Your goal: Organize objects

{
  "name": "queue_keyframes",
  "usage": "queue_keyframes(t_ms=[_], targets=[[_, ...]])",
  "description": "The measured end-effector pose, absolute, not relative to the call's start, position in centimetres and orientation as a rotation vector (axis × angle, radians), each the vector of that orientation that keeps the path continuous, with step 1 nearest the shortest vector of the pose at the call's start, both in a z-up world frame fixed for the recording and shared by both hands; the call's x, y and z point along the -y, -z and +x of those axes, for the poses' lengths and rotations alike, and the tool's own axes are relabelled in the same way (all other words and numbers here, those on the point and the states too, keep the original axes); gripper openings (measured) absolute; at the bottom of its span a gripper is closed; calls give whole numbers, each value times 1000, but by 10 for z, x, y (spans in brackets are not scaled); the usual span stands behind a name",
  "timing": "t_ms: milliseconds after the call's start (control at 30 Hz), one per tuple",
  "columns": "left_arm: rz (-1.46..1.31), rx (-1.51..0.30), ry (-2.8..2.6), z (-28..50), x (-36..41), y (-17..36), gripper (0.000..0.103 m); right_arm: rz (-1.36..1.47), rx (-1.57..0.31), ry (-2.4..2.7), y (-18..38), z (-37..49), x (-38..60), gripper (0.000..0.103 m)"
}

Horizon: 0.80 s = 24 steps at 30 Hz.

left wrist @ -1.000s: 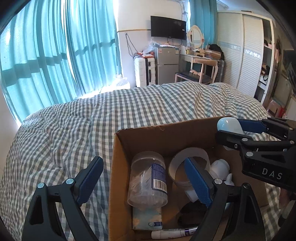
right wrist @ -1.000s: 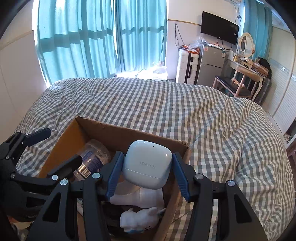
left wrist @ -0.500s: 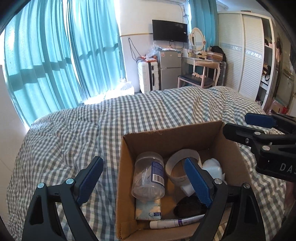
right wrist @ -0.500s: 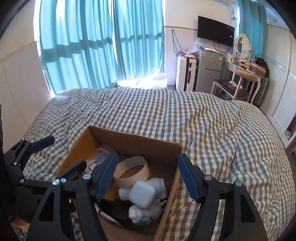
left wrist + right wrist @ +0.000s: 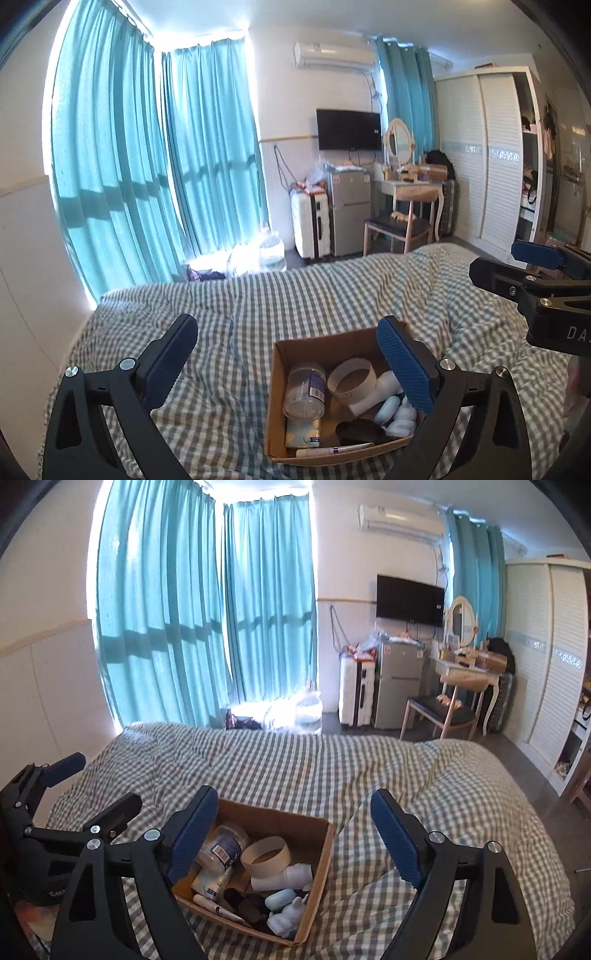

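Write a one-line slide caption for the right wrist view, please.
Open right hand-held gripper above a cardboard box of small items on a checked bedspread.

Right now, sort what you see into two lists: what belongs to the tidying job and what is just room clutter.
Part of the job:
cardboard box
clear jar
tape ring
earbud case
white figurine
tube
left gripper, open
right gripper, open, jaws just widened, nothing between them

Just lying about:
checked bedspread
suitcase
fridge
chair
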<state>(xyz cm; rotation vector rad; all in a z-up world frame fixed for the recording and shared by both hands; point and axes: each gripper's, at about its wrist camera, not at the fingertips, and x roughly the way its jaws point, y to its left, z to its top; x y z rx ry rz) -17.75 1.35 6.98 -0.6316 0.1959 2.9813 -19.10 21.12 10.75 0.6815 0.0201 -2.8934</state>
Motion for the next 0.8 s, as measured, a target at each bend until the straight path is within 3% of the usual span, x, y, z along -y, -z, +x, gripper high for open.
queue_keyframes(t_ms=[167, 367, 800], targets=[[-532, -199, -3010, -138, -15, -105, 102, 563, -41, 2921, -141, -146, -212, 89], [-434, -147, -3037, -93, -11, -127, 103, 422, -83, 2987, -165, -91, -219, 101], [-391, -106, -3161, -21, -2, -83, 103, 417, -57, 3063, -85, -47, -233, 103]])
